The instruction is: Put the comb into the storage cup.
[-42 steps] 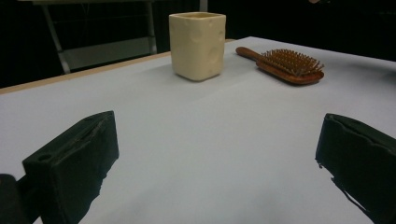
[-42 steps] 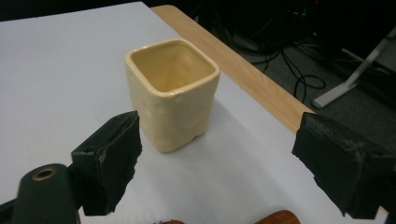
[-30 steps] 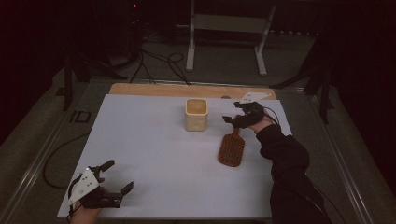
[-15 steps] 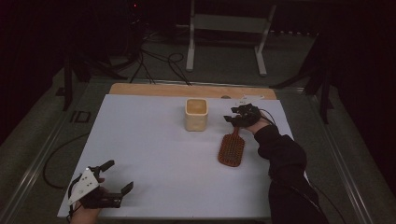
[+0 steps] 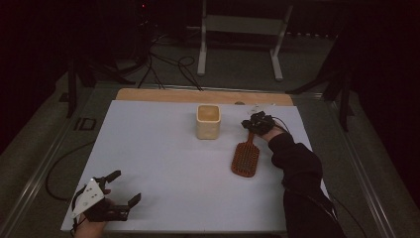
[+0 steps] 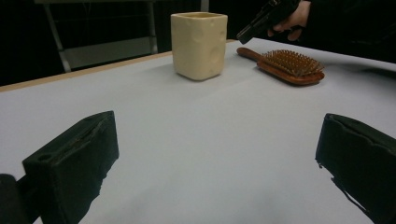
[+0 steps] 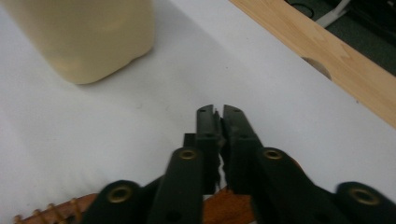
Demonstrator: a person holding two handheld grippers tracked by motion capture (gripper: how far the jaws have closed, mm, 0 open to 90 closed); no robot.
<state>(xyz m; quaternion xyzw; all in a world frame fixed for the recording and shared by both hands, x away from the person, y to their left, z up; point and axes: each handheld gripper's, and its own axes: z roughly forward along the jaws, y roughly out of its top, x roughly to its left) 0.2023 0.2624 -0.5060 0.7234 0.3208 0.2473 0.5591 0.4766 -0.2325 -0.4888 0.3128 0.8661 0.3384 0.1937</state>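
Note:
A wooden paddle hairbrush [image 5: 245, 158] [image 6: 289, 65] lies bristles up on the white table top [image 5: 163, 173], right of a cream square cup [image 5: 208, 121] [image 6: 199, 39] [image 7: 84, 37]. My right gripper [image 5: 251, 124] [image 7: 218, 112] [image 6: 246, 34] hovers just over the far end of the brush handle [image 7: 224, 205]. Its jaws have just been closing and now stand together, with nothing visible between the tips. My left gripper [image 5: 126, 187] [image 6: 217, 154] rests at the near left corner, jaws wide apart and empty.
A bare wooden strip [image 5: 198, 95] [image 7: 327, 56] runs along the table's far edge. Behind it stand a metal frame [image 5: 242, 25] and loose cables [image 5: 168, 64] on the floor. The person's dark sleeve [image 5: 297, 168] lies along the right side.
The right gripper has dropped toward the brush handle's far end and its jaws have gone from wide apart to together. The left gripper, cup and brush have stayed put.

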